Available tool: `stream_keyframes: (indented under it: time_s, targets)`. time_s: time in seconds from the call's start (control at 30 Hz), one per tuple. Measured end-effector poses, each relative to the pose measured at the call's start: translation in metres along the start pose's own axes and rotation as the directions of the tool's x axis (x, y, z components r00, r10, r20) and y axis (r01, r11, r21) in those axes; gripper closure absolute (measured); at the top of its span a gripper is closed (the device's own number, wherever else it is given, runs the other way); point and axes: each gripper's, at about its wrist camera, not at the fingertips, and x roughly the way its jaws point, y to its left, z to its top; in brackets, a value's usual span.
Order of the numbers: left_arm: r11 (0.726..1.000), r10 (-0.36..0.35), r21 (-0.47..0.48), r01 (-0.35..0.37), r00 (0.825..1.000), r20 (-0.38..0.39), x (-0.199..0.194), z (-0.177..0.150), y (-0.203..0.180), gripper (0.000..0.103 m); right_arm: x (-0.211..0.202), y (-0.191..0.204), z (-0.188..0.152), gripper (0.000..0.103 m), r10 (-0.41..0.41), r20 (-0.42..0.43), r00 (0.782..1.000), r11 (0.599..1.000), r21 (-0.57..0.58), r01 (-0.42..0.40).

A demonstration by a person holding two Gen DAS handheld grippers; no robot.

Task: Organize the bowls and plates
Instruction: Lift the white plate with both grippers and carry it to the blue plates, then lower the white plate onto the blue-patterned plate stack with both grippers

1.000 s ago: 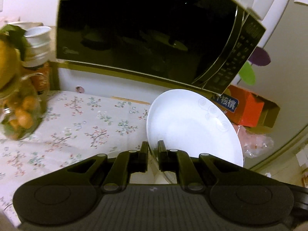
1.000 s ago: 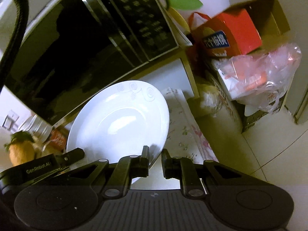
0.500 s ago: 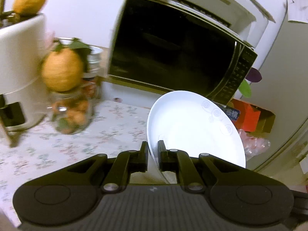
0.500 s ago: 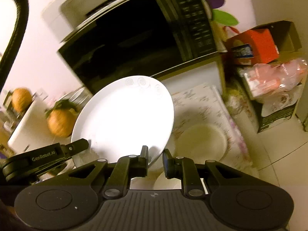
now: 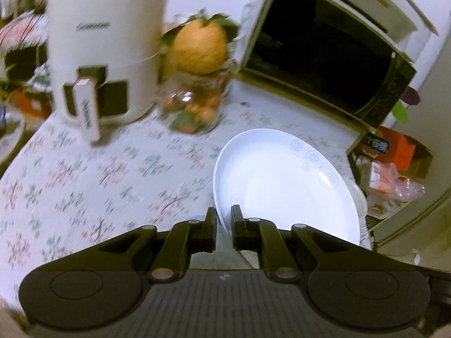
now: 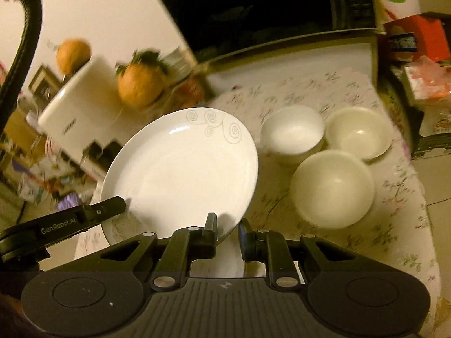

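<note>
A white plate (image 5: 282,186) with grey swirl marks hangs tilted above the floral tablecloth (image 5: 84,183), gripped from two sides. My left gripper (image 5: 224,222) is shut on its near rim. In the right wrist view the same plate (image 6: 183,169) fills the middle, and my right gripper (image 6: 227,226) is shut on its lower rim. The left gripper's black finger (image 6: 110,208) reaches the plate's left edge there. Three white bowls stand on the cloth to the right of the plate: one at the back (image 6: 293,132), one at the back right (image 6: 358,131), one nearer (image 6: 332,188).
A white air fryer (image 5: 104,56) and a glass jar of oranges (image 5: 197,104) stand at the back left. A black microwave (image 5: 324,62) sits at the back right. Beyond the table's right edge are an orange box (image 5: 400,149) and plastic bags (image 6: 428,81).
Both grippers have carried the plate back from the microwave and to the left. The air fryer has come into the left view and the three bowls into the right view.
</note>
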Motion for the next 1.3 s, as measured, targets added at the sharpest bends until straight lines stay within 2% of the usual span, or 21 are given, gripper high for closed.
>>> stream_keyframes:
  time_s: [0.23, 0.53, 1.0, 1.3]
  targets:
    - [0.999, -0.009, -0.045, 0.008, 1.000, -0.022, 0.000, -0.012, 0.019, 0.095, 0.019, 0.018, -0.014, 0.087, -0.009, -0.044, 0.999, 0.998, -0.062, 0.006]
    - [0.999, -0.020, -0.036, 0.019, 0.999, -0.035, -0.005, -0.025, 0.025, 0.095, 0.014, 0.020, -0.027, 0.087, -0.018, -0.054, 0.998, 0.995, -0.094, 0.013]
    - [0.996, 0.052, -0.062, -0.061, 0.989, -0.140, 0.011, -0.045, 0.044, 0.094, 0.043, 0.026, -0.051, 0.086, -0.046, -0.159, 0.986, 0.992, -0.122, 0.026]
    - [0.995, 0.079, -0.040, -0.086, 0.983, -0.164, 0.016, -0.051, 0.043, 0.094, 0.052, 0.023, -0.059, 0.086, -0.054, -0.203, 0.978, 0.994, -0.104, 0.034]
